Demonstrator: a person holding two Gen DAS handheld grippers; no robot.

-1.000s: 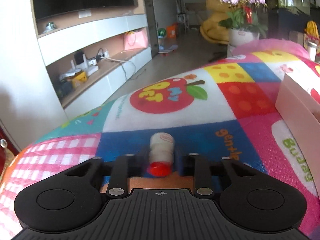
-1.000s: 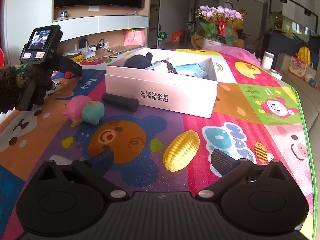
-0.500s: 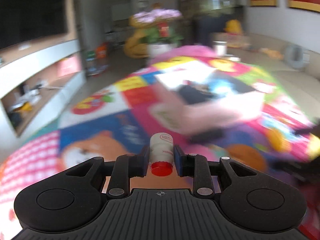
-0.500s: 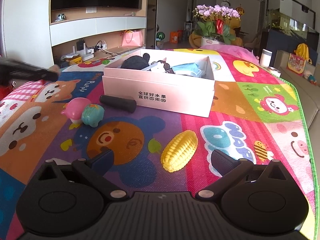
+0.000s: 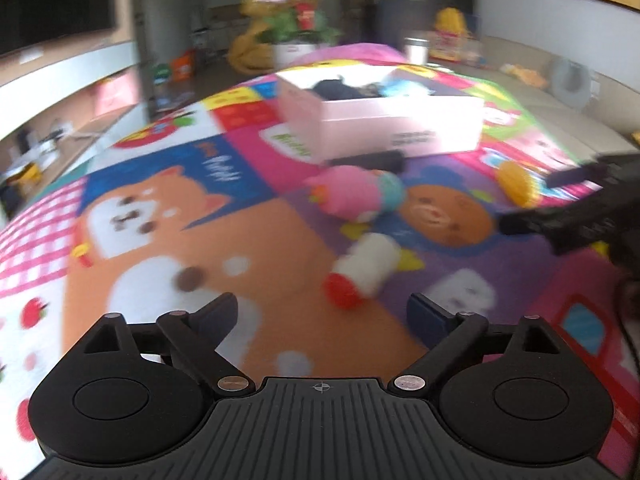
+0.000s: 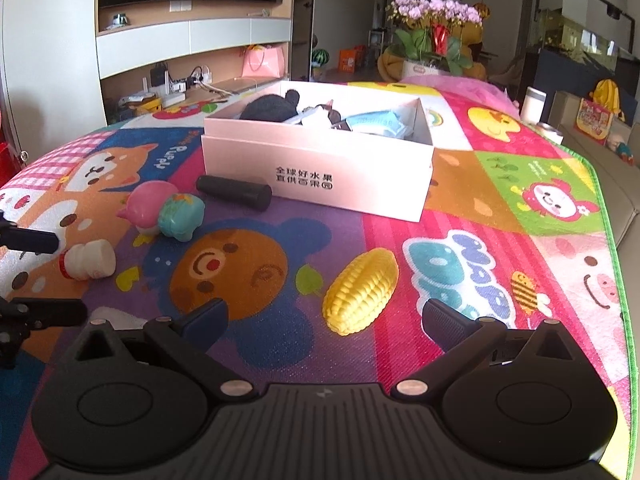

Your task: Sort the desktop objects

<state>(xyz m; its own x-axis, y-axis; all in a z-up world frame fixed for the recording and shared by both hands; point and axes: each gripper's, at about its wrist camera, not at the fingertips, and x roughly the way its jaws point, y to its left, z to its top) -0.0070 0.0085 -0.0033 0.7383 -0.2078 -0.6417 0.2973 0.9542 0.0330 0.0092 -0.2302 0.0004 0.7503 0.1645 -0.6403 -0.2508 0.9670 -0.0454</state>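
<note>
Living room, TV wall at ten o'clock, cartoon play mat (image 6: pixel 500 184) over the worktop. Left claw (image 5: pixel 322 312) and right claw (image 6: pixel 324 316) gape wide, empty; small red-capped bottle (image 5: pixel 366 270) lies on its side at one o'clock of the left claw, pink box (image 6: pixel 320 168) at twelve.

left gripper (image 5: pixel 320 312) jaws apart | white bottle (image 5: pixel 366 270) lying on mat (image 5: pixel 260 240), blurred

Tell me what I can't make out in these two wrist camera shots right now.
- Box contents: in the right wrist view the near wall hides all but the tops of a dark item and a blue item.
- Small bottle: the left wrist view is motion-blurred, so its label is unreadable.
- Left gripper: cut off by the right wrist view's left edge.
</note>
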